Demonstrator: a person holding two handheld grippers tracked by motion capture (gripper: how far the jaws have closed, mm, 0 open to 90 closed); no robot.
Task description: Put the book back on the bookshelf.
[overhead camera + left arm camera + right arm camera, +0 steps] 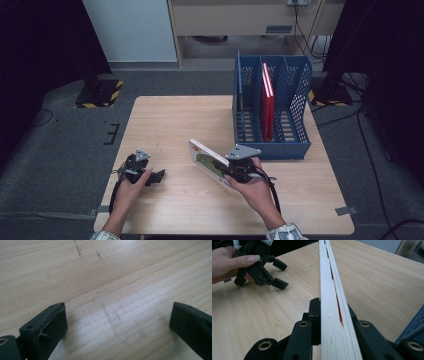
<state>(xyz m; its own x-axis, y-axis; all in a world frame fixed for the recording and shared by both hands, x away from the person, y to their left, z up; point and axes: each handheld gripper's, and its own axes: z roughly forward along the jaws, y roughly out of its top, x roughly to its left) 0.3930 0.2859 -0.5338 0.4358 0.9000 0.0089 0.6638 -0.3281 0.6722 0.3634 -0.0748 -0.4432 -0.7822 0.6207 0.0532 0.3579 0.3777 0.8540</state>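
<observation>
my left gripper (150, 176) rests low on the wooden table (165, 125) at the near left, jaws spread wide with only bare wood between them, so it holds nothing. well to its right, my right gripper (231, 172) is pinched tight on the edge of a thin white-covered book (207, 159); in the right gripper view the book's page edge (329, 290) runs straight out between the jaws. the book is tilted up off the table, its long axis pointing away to the upper left. the blue file rack (272, 107) stands just beyond and to the right of that hand, with red books (267, 97) upright in its middle slot. my right hand is far nearer the rack, so i judge the book must swing round to the right and stand upright to slide into an open slot.
</observation>
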